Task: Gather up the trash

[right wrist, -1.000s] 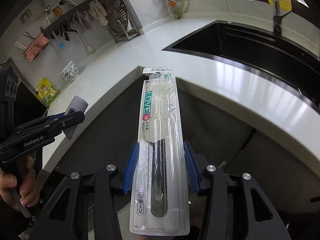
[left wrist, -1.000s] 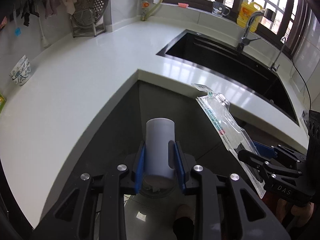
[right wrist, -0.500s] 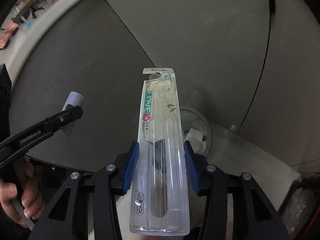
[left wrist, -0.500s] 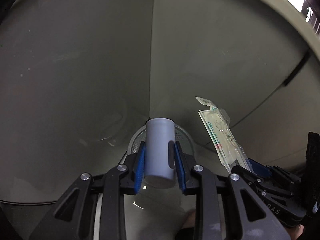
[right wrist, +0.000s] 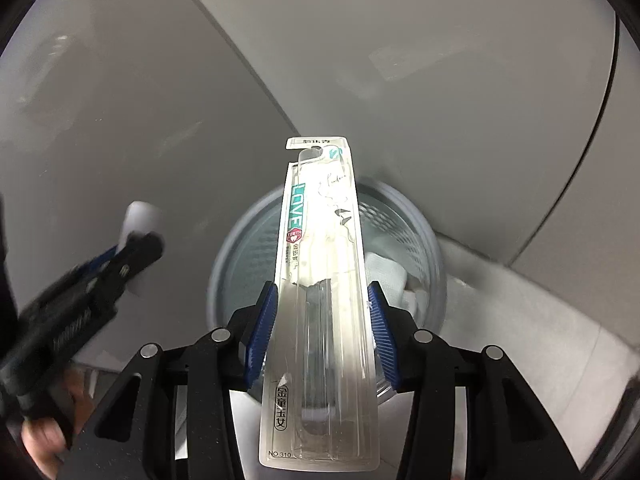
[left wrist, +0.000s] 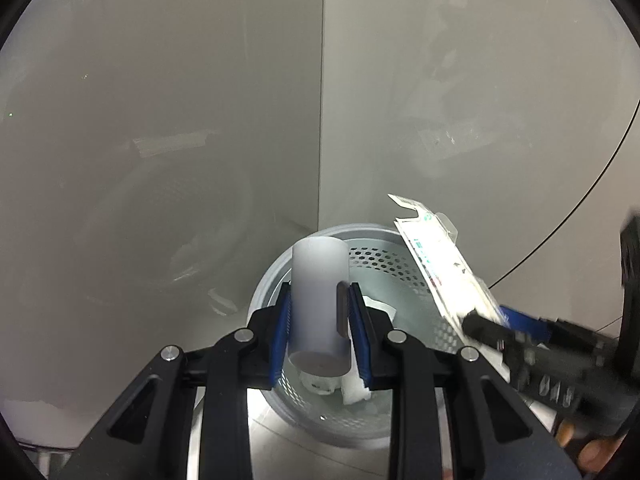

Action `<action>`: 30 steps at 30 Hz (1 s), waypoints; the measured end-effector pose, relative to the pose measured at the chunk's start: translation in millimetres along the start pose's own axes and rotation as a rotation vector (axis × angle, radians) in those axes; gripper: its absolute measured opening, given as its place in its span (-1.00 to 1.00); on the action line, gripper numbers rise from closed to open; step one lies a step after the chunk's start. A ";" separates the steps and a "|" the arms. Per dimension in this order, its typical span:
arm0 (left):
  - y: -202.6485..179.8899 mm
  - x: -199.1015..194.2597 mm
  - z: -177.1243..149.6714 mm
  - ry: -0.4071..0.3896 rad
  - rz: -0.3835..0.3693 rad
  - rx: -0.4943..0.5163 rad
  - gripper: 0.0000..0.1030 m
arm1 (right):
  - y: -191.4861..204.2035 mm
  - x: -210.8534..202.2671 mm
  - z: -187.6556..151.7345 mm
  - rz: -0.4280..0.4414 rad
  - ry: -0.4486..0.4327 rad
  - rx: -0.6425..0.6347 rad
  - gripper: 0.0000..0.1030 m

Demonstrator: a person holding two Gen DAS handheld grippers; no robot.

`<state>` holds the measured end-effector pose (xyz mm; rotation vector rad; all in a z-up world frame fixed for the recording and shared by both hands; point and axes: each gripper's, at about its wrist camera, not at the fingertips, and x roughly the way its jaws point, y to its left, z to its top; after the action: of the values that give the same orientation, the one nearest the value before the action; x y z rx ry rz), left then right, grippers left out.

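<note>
In the left wrist view the left gripper (left wrist: 319, 322) clamps a pale grey cylinder (left wrist: 318, 304) between its blue pads, long axis running forward along the fingers, its flat end toward the camera. The right gripper (right wrist: 322, 326) is closed on the edges of a clear toothbrush blister pack (right wrist: 320, 300), printed "LOVE", its long axis pointing straight ahead, hang-tab farthest away. Beyond both, a pale perforated trash basket (left wrist: 384, 256) sits below, holding crumpled white scraps (right wrist: 400, 276), against grey cabinet panels (left wrist: 160, 120).
</note>
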<state>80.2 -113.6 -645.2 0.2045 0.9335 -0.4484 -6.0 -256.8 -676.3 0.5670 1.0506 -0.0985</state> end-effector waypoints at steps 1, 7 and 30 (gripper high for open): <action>0.6 4.2 -3.1 0.001 -0.004 -0.002 -0.46 | 2.3 3.3 5.0 0.021 0.005 0.024 -0.13; 0.0 15.9 -9.3 -0.005 -0.031 0.012 -0.45 | 11.7 17.3 -4.4 0.001 0.013 0.028 -0.13; 30.4 -31.7 -6.9 -0.129 -0.032 -0.016 0.79 | 56.0 -62.4 -6.5 -0.136 -0.195 -0.023 0.28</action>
<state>72.8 -75.2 -624.2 0.1447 0.8149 -0.4779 -23.7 -217.6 -604.1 0.4546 0.8988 -0.2561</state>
